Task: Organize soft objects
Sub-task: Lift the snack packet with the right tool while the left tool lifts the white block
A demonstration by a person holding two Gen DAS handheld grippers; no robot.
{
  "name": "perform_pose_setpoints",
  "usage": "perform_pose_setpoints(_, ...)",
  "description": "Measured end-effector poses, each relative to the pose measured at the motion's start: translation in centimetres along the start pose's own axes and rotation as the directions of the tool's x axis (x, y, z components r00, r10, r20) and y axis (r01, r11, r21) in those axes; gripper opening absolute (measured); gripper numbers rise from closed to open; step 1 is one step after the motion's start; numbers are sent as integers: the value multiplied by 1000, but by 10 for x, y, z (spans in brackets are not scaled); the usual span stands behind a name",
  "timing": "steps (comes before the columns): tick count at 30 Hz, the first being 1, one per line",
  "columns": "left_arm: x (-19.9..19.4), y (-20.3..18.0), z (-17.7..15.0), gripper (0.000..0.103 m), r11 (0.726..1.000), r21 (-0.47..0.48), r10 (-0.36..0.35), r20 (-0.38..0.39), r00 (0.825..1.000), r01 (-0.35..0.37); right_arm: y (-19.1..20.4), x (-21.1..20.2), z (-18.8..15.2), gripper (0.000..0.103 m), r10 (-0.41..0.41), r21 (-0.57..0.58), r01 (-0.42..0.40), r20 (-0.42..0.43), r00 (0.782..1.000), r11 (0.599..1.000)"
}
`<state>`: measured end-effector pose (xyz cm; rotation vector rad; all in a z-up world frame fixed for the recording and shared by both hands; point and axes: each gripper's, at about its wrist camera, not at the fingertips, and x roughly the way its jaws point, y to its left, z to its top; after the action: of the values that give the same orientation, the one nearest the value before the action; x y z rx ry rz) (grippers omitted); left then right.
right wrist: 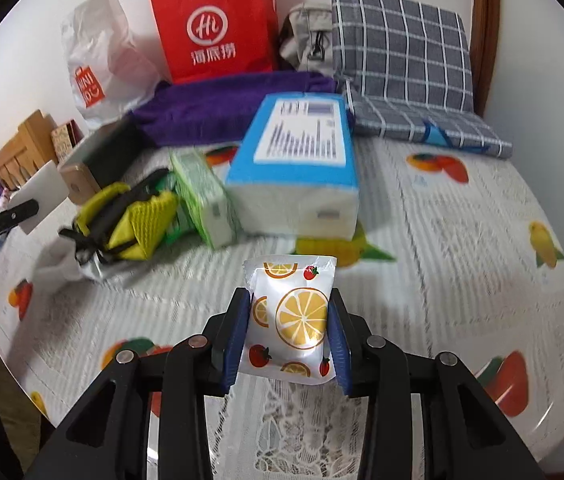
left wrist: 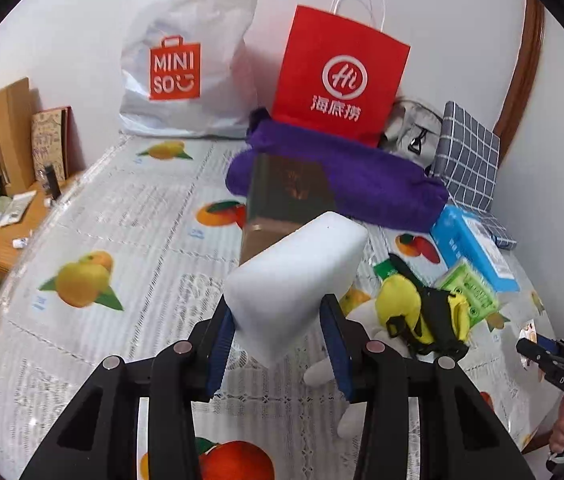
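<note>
Bright, even light; strong fisheye edge warp; right wrist view motion-blurred.

A bed [right wrist: 462, 240] covered in a white fruit-print sheet is carrying the items. At the far edge a purple towel [right wrist: 218, 108] and a grey checked cushion [right wrist: 402, 56] are lying. Nearer, a blue tissue pack [right wrist: 298, 160], a green tissue pack [right wrist: 202, 196] and a yellow plush toy [right wrist: 138, 220] are resting side by side.
</note>
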<state>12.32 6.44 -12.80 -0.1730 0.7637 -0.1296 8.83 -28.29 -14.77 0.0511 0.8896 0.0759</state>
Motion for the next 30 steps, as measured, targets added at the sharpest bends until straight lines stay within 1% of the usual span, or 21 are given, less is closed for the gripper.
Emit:
perform_pose_setpoints(5,-13,-4,16,41,1000,-15,16,11,1000,-16,0,-12,19,38,23,-7,-23,31,999,1000)
perform_pose_setpoints(9,-20,-8,32,41,1000,-26,13,26,1000,-13,0,-20,40,38,9,-37,-7,50,999,999)
perform_pose_setpoints(12,-22,-13,44,41,999,-32,13,33,999,-12,-2,-26,61,38,3,-49,0,70,998,999)
perform_pose_setpoints(16,-18,-17,61,41,998,-41,54,14,998,-54,-6,-31,90,38,22,-38,-18,98,995,999)
perform_pose_setpoints(19,-16,-17,72,41,997,-53,49,11,999,-49,-5,-32,111,38,44,-33,-41,111,993,999)
perform_pose_setpoints(22,-12,-21,85,41,997,-48,69,9,998,-68,-2,-31,129,38,56,-38,-52,123,991,998)
perform_pose_setpoints(30,10,-28,119,41,995,-49,84,-12,996,-84,2,-12,177,38,78,-29,-74,132,988,997)
